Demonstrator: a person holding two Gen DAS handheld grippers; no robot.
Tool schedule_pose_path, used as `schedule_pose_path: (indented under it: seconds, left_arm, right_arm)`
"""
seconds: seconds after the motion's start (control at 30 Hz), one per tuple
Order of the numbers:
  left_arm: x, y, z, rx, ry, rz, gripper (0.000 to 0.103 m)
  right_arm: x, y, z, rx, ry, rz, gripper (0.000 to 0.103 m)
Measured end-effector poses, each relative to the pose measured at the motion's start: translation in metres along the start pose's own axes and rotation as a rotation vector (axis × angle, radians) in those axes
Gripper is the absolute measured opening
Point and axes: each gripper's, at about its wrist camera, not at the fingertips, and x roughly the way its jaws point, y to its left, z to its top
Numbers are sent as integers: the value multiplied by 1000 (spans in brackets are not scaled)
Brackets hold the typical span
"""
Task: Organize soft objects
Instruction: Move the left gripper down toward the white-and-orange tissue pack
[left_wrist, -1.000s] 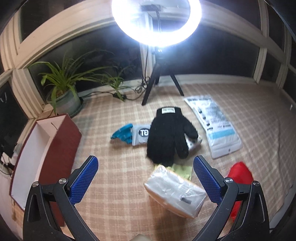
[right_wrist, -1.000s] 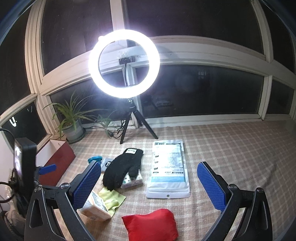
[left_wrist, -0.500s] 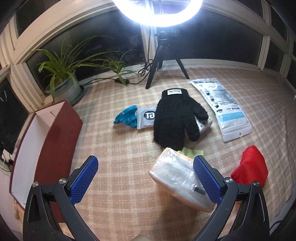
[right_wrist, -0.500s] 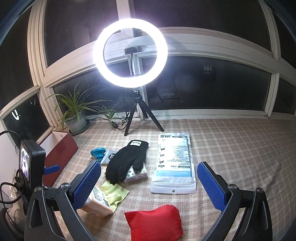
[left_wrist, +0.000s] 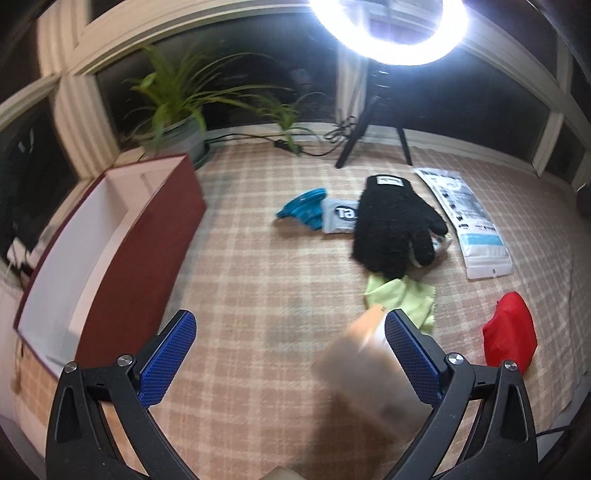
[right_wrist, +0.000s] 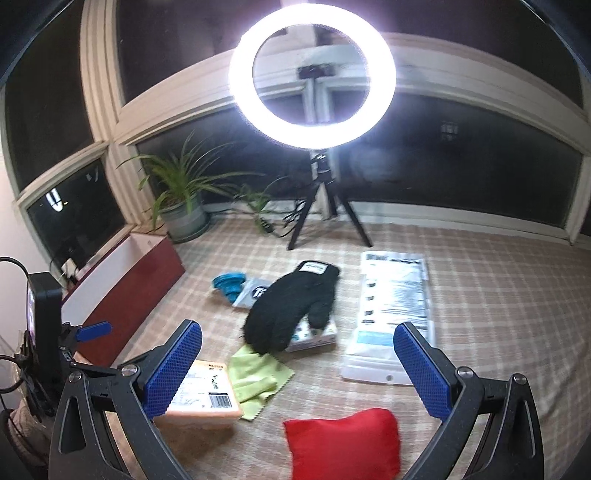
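Observation:
On the checked cloth lie a black glove (left_wrist: 395, 225) (right_wrist: 291, 310), a yellow-green cloth (left_wrist: 402, 299) (right_wrist: 255, 376), a red pouch (left_wrist: 509, 332) (right_wrist: 343, 443) and an orange-and-white wrapped pack (right_wrist: 207, 391). My left gripper (left_wrist: 288, 354) is open. The pack (left_wrist: 362, 369) shows blurred between its fingers, close to the right one. The right gripper (right_wrist: 297, 365) is open and holds nothing; it hangs above the yellow cloth and red pouch. A small printed pack (right_wrist: 314, 334) lies partly under the glove.
A dark red box (left_wrist: 110, 251) (right_wrist: 122, 280) with a white inside stands open at the left. A flat white bag (left_wrist: 469, 221) (right_wrist: 391, 314), a blue object (left_wrist: 303, 208) and a grey packet (left_wrist: 340, 219) lie nearby. A ring light tripod (right_wrist: 325, 206) and potted plant (right_wrist: 184, 218) stand at the back.
My left gripper has dropped closer to the wrapped pack and swung left, so the pack now sits blurred between its fingers. The right gripper has drawn nearer the objects.

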Motion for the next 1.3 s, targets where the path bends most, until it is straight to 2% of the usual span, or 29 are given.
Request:
schedule_pose_path:
  seconds: [0.2, 0.4, 0.57, 0.73, 0.8, 0.93, 1.0, 1.27, 1.3]
  left_arm:
    - [-9, 26, -18, -101, 4, -25, 101]
    - [-12, 48, -41, -246, 46, -80, 101]
    - [-12, 54, -65, -337, 92, -79, 101]
    - [-10, 49, -87, -403, 124, -108, 100]
    - [-10, 46, -93, -425, 129, -117, 95]
    - [-9, 41, -100, -465, 132, -143, 91]
    - [-9, 39, -101, -473, 131, -160, 84]
    - [-1, 32, -108, -496, 161, -205, 72]
    - [0, 32, -108, -502, 163, -211, 67]
  right_arm:
    - [30, 12, -2, -16, 86, 99, 103]
    - [67, 29, -8, -62, 198, 195, 102]
    - [94, 47, -18, -119, 294, 265, 98]
    - [118, 64, -31, -175, 393, 332, 86]
    - [127, 69, -36, -187, 439, 359, 81]
    - [137, 78, -45, -217, 507, 399, 70]
    - [139, 81, -47, -226, 530, 410, 68]
    - [154, 87, -58, -226, 630, 448, 48]
    - [155, 87, -60, -228, 641, 454, 47]
